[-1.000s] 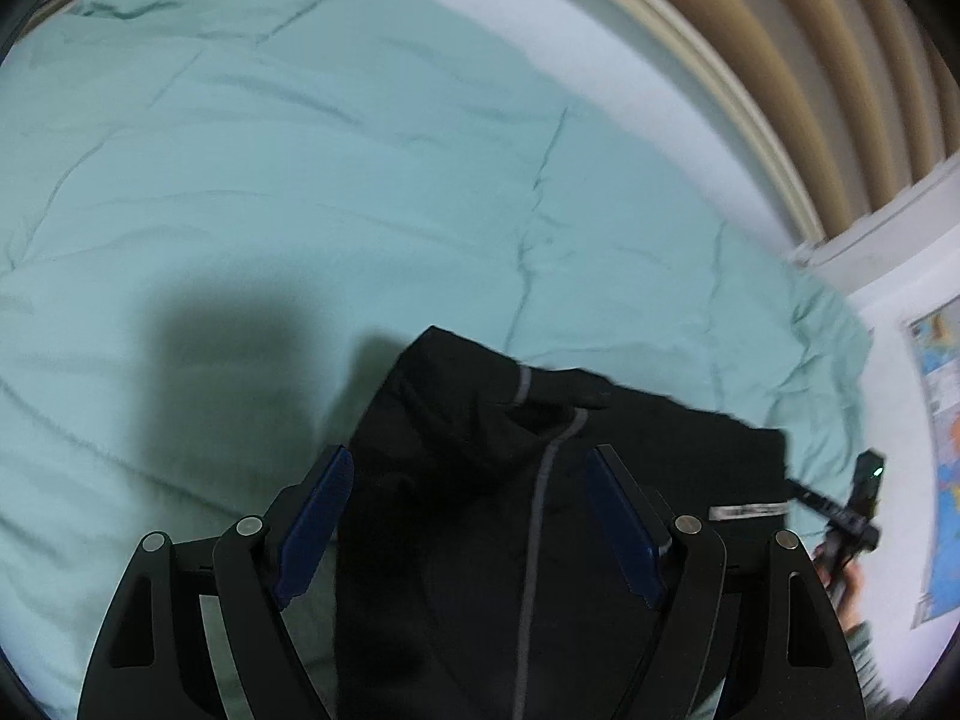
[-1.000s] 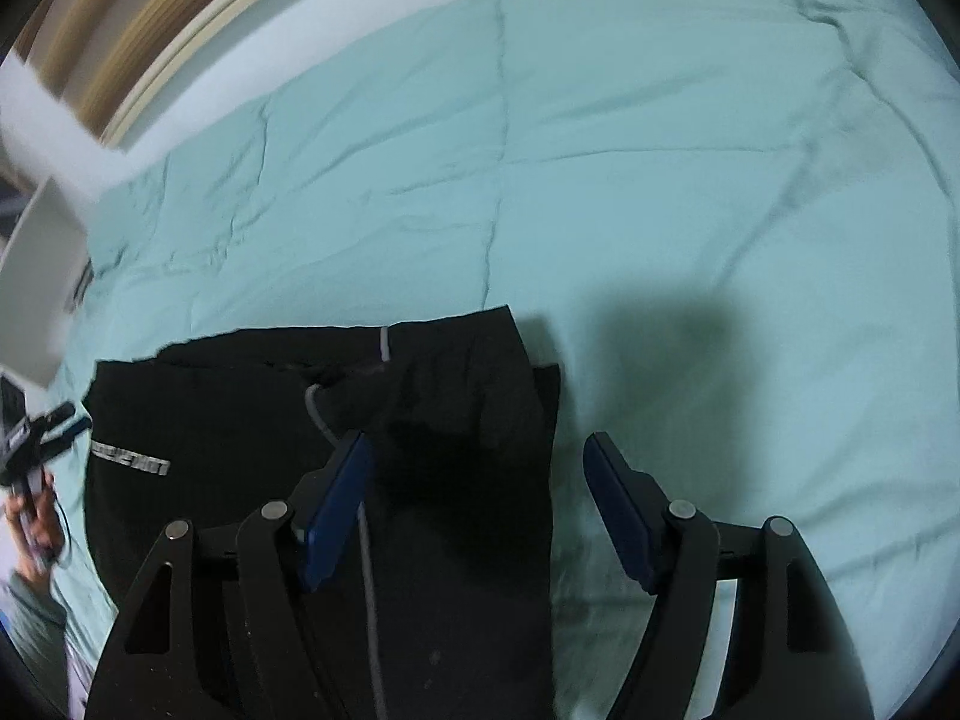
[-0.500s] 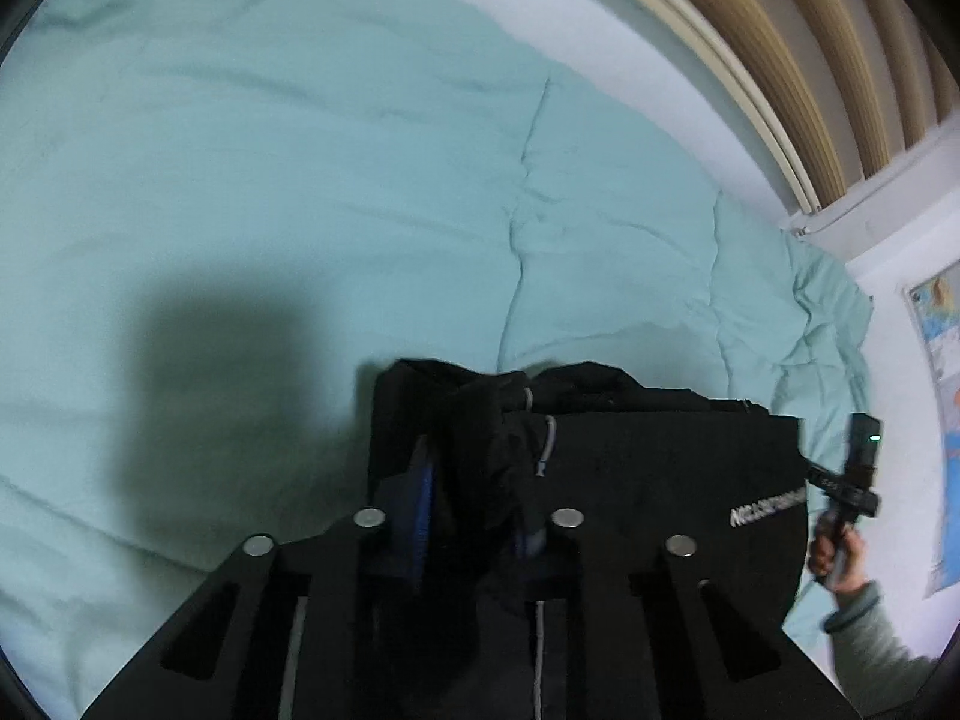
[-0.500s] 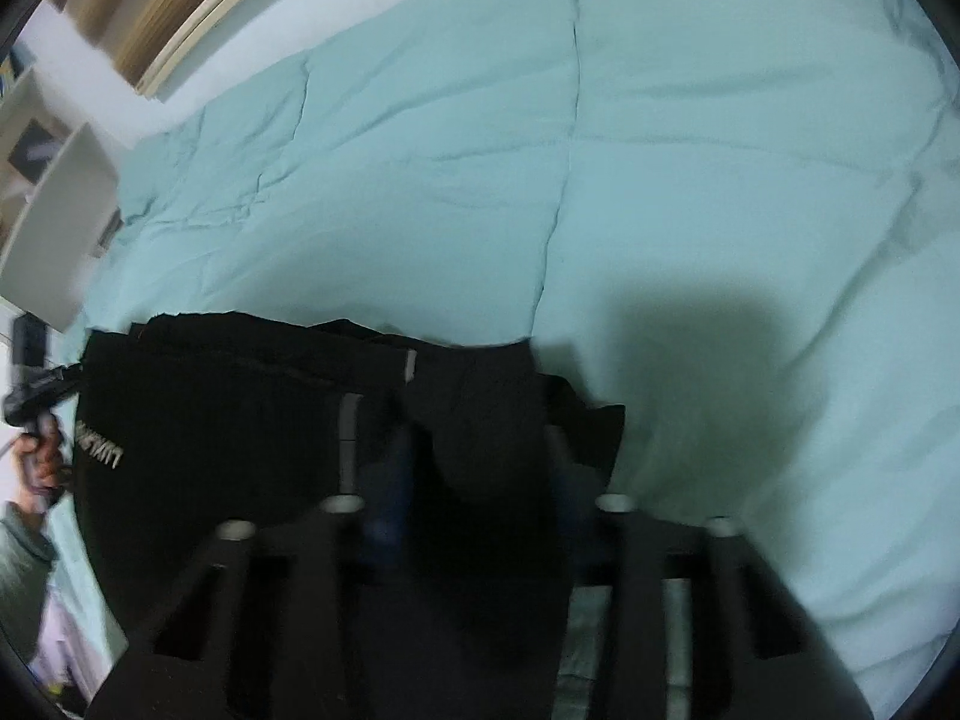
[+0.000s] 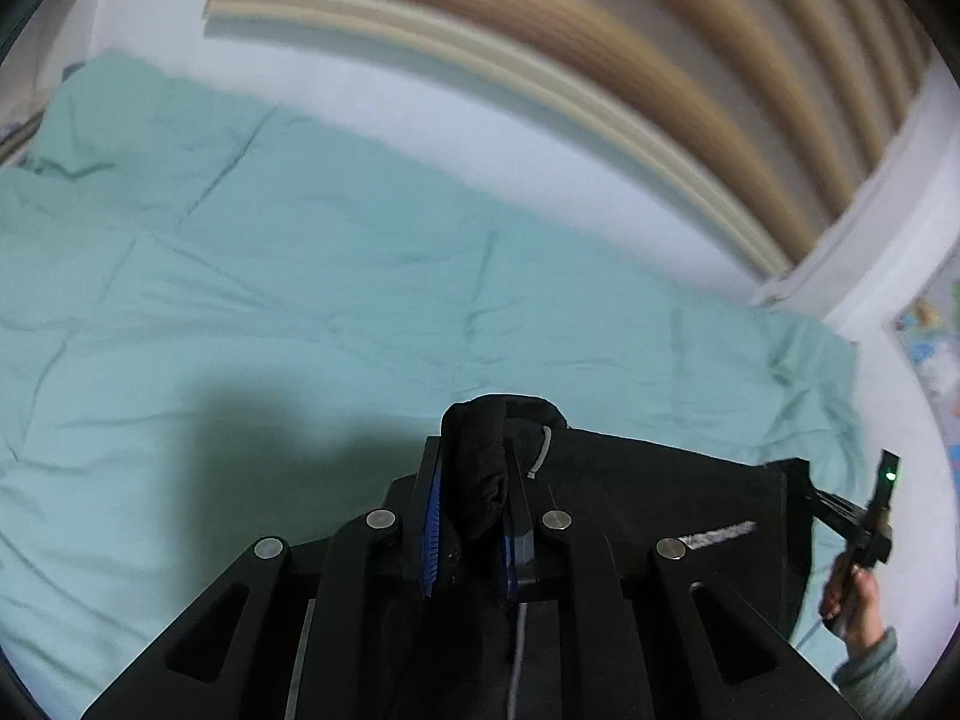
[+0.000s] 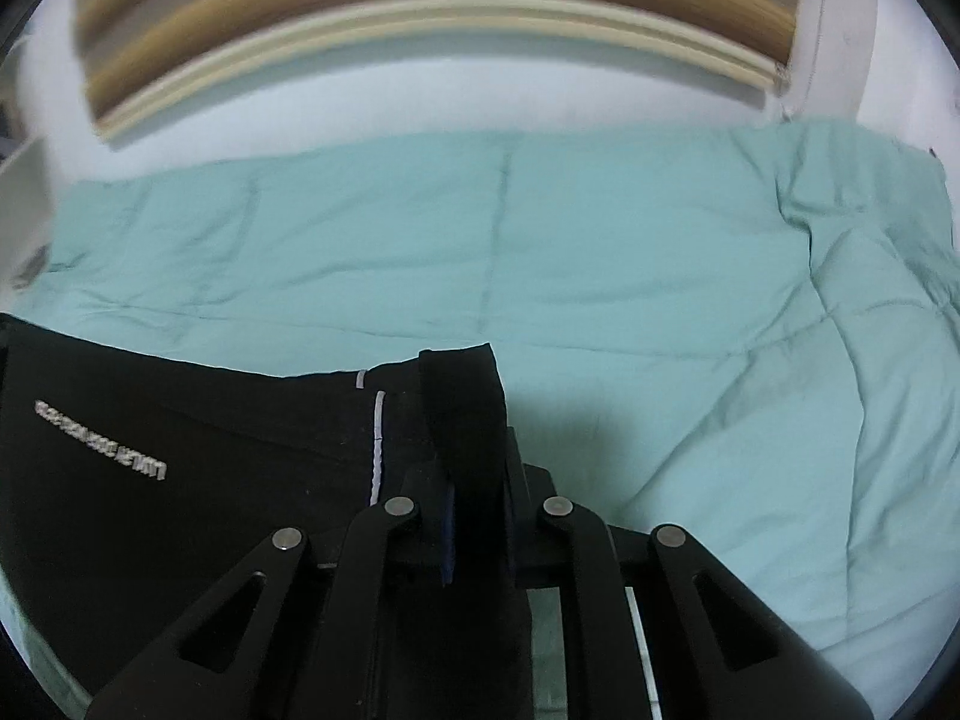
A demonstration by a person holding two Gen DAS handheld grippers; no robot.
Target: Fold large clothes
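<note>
A: What's changed vs a sec ago?

B: Both grippers were wide open over the black garment, fabric lying loose btwn the pads. Now the left gripper is clamped down to a narrow gap w/ a bunched wad of the black cloth pinched btwn its blue pads. Cam has tipped up too, so more wall in shot and some motion blur.

A: And the right one?

B: Same. Right gripper is closed tight on a folded strip at the garment edge, the strip standing up out of the jaws. You can see it in the left view as well, far right, gripping the other end.

A: So what does that mean for the fold?

B: Imo grasp is done on both ends and the lift has begun. Cloth looks stretched btwn the two, prob being raised to carry one edge over. Fold itself not made yet.

A: Where's the garment sit?

B: Near edge of a teal quilted duvet, white lettering face up, grey zip line near the right grip.

A: Room?

B: White wall, wood slatted panel above the bed, colourful poster at far right. Rest too blurry to call.
</note>
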